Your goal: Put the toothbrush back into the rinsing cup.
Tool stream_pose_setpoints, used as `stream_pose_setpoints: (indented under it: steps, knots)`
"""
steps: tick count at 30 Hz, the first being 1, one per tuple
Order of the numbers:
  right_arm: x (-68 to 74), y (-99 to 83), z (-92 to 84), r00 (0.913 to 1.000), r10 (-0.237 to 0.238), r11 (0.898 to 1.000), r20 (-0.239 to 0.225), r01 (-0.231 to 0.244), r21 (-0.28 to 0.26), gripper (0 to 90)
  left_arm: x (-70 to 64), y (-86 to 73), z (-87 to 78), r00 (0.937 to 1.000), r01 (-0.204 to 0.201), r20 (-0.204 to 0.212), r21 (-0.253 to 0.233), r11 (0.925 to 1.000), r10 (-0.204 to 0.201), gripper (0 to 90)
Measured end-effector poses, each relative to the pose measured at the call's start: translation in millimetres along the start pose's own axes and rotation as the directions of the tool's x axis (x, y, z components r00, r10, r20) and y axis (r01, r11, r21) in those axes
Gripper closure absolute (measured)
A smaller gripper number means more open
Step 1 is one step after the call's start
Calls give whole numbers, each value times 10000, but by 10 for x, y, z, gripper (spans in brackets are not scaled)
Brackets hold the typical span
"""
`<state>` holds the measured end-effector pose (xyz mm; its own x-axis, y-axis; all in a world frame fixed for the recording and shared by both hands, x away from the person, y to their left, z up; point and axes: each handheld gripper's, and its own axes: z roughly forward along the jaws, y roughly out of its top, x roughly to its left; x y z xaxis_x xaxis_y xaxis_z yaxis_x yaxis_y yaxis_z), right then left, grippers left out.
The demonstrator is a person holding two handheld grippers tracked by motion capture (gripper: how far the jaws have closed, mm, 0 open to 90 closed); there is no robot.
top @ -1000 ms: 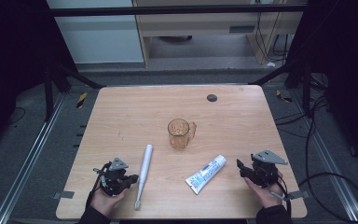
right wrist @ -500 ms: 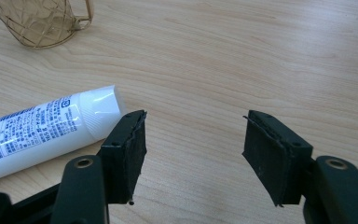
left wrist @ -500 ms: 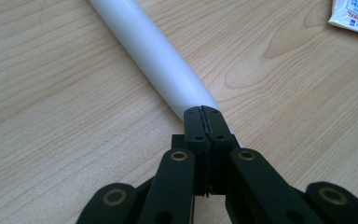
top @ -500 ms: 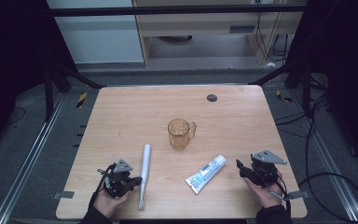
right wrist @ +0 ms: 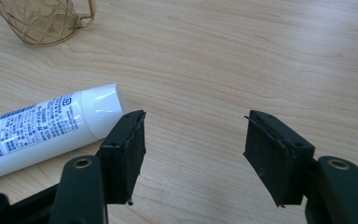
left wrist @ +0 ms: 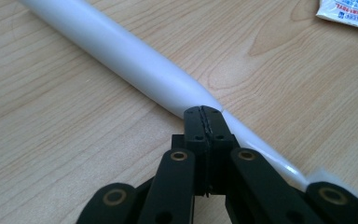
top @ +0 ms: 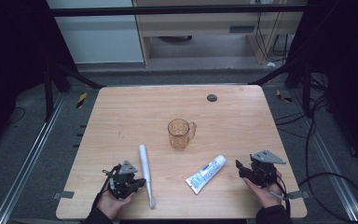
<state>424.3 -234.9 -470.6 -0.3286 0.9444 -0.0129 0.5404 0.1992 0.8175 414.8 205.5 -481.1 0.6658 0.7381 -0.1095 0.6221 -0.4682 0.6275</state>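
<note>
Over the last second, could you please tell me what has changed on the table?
The left claw, jaws shut and empty, edged right to the white toothbrush handle. The right claw stayed open beside the toothpaste tube; tube, handle and amber mug kept their places.

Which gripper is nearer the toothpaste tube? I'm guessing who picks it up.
Right. The right gripper stands open with one jaw right beside the toothpaste tube cap; the left gripper sits shut by the white toothbrush, farther off.

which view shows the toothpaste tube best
The high view: the whole toothpaste tube lies on the table between the grippers. The right gripper view shows its cap end close up; the left gripper view catches just a corner.
</note>
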Motion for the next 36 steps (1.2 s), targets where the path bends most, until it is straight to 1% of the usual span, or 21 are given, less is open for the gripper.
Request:
stream_pose_setpoints:
  steps: [10,19,23,27,36]
  knots:
    - [-4,1,8,10000,44,10000,-34,-44,43,381,-62,39,59,9993,-361,102,104,9993,360,895]
    - [-8,1,17,10000,38,10000,-20,-38,66,380,-123,103,127,9991,-429,61,-26,9991,429,895]
    - [-12,-1,19,10000,45,10000,-14,-45,77,380,-138,127,164,9987,-502,7,7,9987,502,895]
    - [-15,-1,20,10000,53,10000,7,-53,71,379,-142,137,185,9986,-530,15,49,9986,530,895]
    - [-18,-3,30,10000,4,10000,37,-4,95,379,-138,161,215,9987,-497,-59,-51,9988,497,895]
